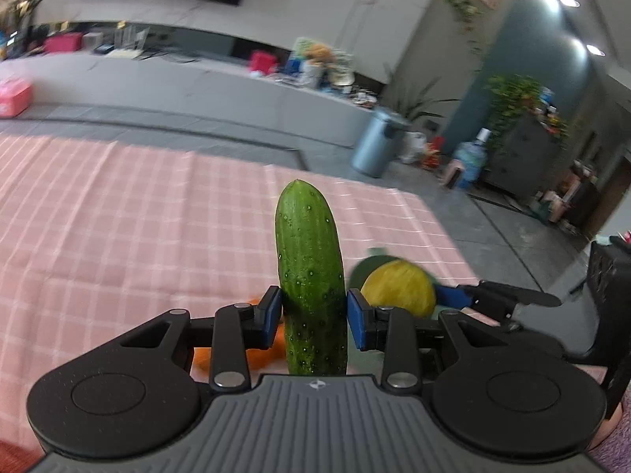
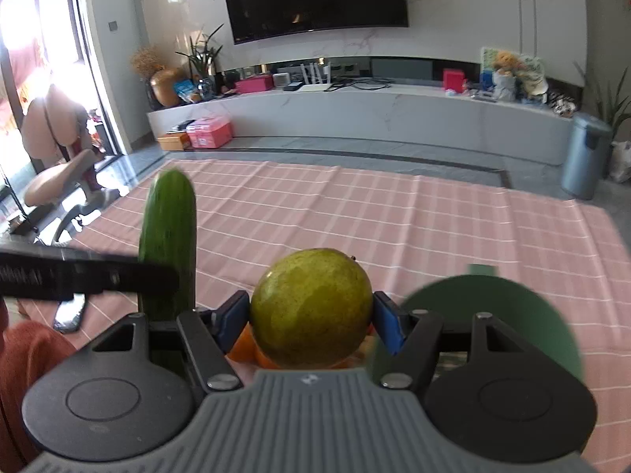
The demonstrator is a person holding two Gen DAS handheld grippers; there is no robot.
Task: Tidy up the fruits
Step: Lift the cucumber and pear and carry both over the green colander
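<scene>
While both lifted: left gripper [image 1: 314, 317] clamps cucumber [image 1: 309, 276] | right gripper [image 2: 311, 325] clamps pear [image 2: 311, 307] | neither placed yet; plate [image 2: 512, 315] empty.

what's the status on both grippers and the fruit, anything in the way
Left gripper shut on cucumber, upright. Right gripper shut on yellow-green fruit. Green plate just right of it on pink cloth; nothing blocking.

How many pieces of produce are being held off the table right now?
2: a cucumber in the left tool, a yellow-green round fruit in the right tool. Something orange lies partly hidden beneath.
</scene>
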